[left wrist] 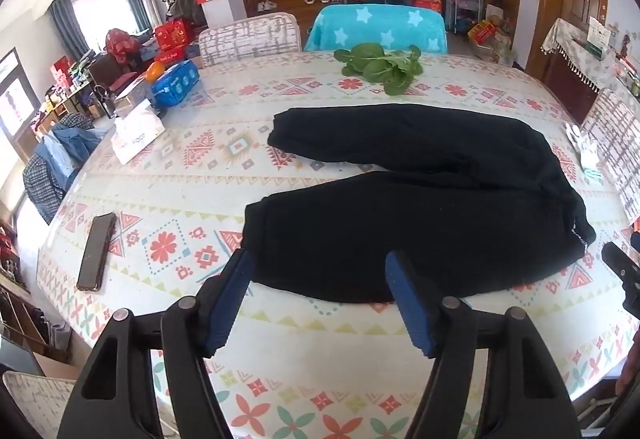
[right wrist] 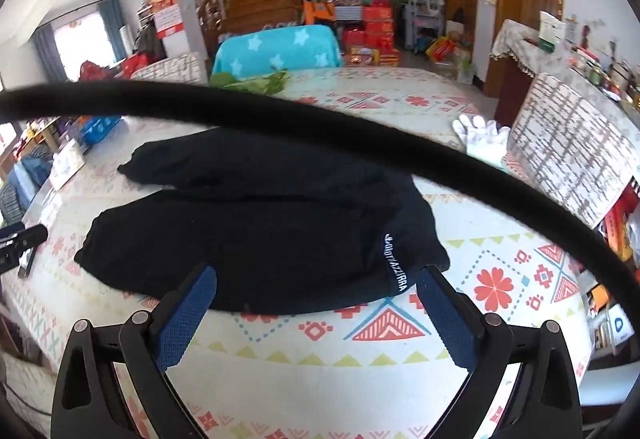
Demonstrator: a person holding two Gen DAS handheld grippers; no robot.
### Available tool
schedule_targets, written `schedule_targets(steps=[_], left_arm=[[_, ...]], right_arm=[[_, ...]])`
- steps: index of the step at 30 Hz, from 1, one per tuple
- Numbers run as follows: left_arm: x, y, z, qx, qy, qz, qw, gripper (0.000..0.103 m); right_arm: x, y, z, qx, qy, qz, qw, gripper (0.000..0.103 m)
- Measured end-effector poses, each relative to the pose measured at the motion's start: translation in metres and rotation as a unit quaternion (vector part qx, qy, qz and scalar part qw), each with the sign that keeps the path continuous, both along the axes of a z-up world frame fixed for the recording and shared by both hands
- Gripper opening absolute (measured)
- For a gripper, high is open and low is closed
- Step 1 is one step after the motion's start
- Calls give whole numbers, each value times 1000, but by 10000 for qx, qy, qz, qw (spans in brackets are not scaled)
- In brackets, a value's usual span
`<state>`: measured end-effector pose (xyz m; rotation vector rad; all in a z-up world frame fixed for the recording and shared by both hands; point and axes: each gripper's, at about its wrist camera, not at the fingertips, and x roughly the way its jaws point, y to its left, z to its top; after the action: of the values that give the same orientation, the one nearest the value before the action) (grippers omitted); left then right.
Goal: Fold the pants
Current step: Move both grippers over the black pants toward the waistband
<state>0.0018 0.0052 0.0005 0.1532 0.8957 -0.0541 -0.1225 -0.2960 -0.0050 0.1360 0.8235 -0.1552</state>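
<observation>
black pants (left wrist: 420,207) spread flat mid-frame on patterned table (left wrist: 200,175), legs running toward frame left, waist at right, white lettering near waist in right view. left gripper (left wrist: 318,259) at bottom centre, jaws wide apart, nothing held, tips just over near pant edge. right gripper (right wrist: 316,275) at bottom centre, likewise spread and empty. phone (left wrist: 96,251) lower left. greens (left wrist: 380,67) upper centre. glove (right wrist: 482,137) right of centre. cable (right wrist: 320,127) arcing across the right view.
</observation>
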Motion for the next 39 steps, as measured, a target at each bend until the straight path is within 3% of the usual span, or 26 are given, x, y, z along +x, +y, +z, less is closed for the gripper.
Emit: schedule_targets(steps=[9,19,28,30,34,39], left_arm=[[-2,11,3,195,-61,90,9998,69],[-3,15,27,203,-342,111,9991,69],[0,36,91,-55,-831,32,9965,69],[3,43,110,-93,-978,46,9952,69],[24,51,131,-11,-883,77,9961,69],[55,53,139,232,-868,8,9960,74]], right_arm=[[3,-3,1,-51,108,35,9999,102],[-1,-18,30,-96,-179,-83,9998,102],[-5,-29,89,-224,-845,-15,9962,102],[-1,-33,100,-231,-884,-28,9958,102],[14,-46,116,-218,-859,-56,9960,102],[41,-57,127,-251,-741,-117,9969,102]])
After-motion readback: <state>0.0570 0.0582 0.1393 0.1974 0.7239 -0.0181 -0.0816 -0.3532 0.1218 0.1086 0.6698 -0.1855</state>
